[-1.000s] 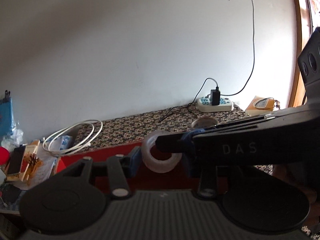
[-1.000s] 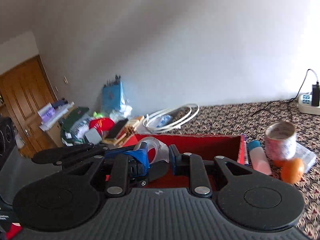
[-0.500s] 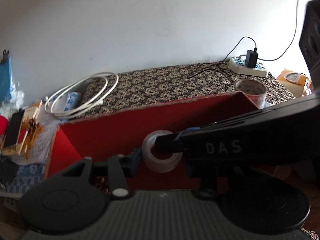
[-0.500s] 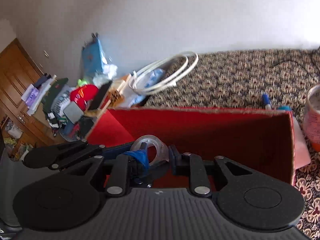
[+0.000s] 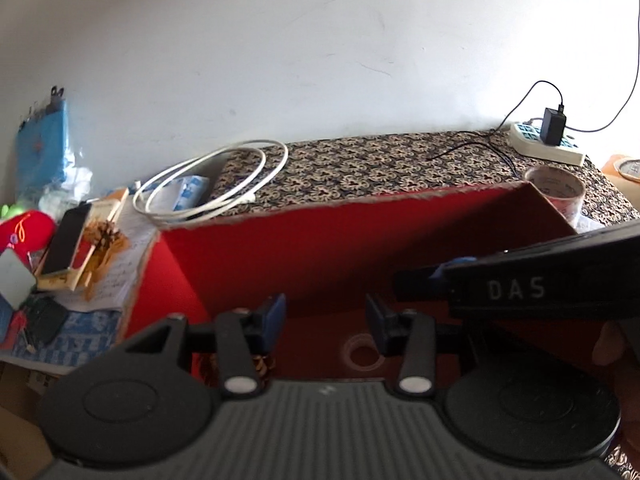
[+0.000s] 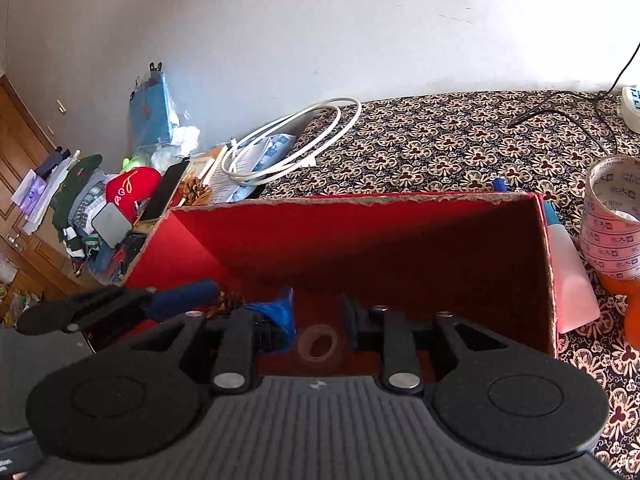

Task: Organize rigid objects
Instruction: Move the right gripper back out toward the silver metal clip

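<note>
A clear tape roll [image 5: 362, 354] [image 6: 319, 344] lies flat on the floor of the red cardboard box [image 5: 320, 240] [image 6: 380, 240]. My left gripper [image 5: 326, 318] hangs over the box just above the roll. Its jaws are opening and nothing is between them. My right gripper [image 6: 316, 320] sits over the same spot, its jaws also opening with nothing between its pads. A right finger [image 5: 520, 292] crosses the left wrist view from the right. A left finger [image 6: 120, 308] reaches in from the left in the right wrist view. A pine cone [image 6: 228, 304] rests in the box.
A large printed tape roll [image 6: 612, 216] [image 5: 556, 192], a pink bottle [image 6: 572, 280] and an orange [image 6: 632, 312] stand right of the box. A coiled white cable [image 5: 208, 184], a phone on a book [image 5: 66, 240] and a power strip [image 5: 546, 144] lie on the patterned cloth.
Both grippers came down over the red box. The clear tape roll they held between them has dropped and now lies on the box floor. Both sets of jaws stand wider.
</note>
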### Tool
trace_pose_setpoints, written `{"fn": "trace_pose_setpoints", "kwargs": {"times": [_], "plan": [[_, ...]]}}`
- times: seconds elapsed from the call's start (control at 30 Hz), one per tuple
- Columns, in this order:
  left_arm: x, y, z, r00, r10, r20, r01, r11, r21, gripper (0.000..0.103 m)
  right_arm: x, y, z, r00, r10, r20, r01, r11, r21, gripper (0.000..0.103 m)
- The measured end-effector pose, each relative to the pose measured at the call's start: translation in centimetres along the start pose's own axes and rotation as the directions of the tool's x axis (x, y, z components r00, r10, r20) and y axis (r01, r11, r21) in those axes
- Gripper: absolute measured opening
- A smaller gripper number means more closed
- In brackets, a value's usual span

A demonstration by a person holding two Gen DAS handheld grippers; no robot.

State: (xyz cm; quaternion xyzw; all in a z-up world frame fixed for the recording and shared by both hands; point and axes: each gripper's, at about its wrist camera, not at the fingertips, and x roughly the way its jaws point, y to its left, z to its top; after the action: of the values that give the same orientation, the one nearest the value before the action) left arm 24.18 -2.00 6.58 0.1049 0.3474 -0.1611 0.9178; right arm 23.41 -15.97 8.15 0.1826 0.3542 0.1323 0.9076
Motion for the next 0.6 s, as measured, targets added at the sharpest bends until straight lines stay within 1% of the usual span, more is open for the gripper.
{"fn": "trace_pose_setpoints", "kwargs": {"times": [0.07,0.2,0.27,0.33,0.43,0.53,0.6], "plan": [[-0.1,0.0,0.0,1.000,0.011,0.002,-0.011,1.000,-0.006,0.045,0.0,0.1,0.0,1.000,-0.008,0.003,0.008,1.000,-0.002,0.009],[-0.6,-0.6,-0.4,0.996,0.089,0.030,-0.090,0.996,0.013,0.045,-0.2,0.5,0.0,1.000,-0.017,0.025,0.018,1.000,-0.024,0.009],[-1.1,-0.9,-0.6,0.994,0.106,0.035,-0.107,0.994,0.015,0.045,-0.4,0.6,-0.1,0.999,-0.015,0.044,0.017,0.999,-0.039,0.009],[-1.8,-1.2,-0.9,0.992,0.119,0.043,-0.120,0.993,0.018,0.045,-0.7,0.7,-0.2,0.997,-0.019,0.072,0.023,0.999,-0.044,0.009],[-3.2,-1.7,-1.5,0.983,0.168,0.074,-0.170,0.985,0.024,0.046,-1.5,0.5,-0.5,0.992,-0.014,0.123,0.021,0.999,-0.049,0.009],[-4.8,-1.9,-2.0,0.980,0.174,0.101,-0.176,0.984,0.016,0.049,-2.7,0.4,-1.3,0.984,-0.011,0.177,0.021,0.998,-0.055,0.009],[-5.7,-2.1,-2.4,0.979,0.174,0.107,-0.177,0.984,0.012,0.049,-3.4,0.2,-1.9,0.981,-0.002,0.196,0.012,0.999,-0.052,0.009]]}}
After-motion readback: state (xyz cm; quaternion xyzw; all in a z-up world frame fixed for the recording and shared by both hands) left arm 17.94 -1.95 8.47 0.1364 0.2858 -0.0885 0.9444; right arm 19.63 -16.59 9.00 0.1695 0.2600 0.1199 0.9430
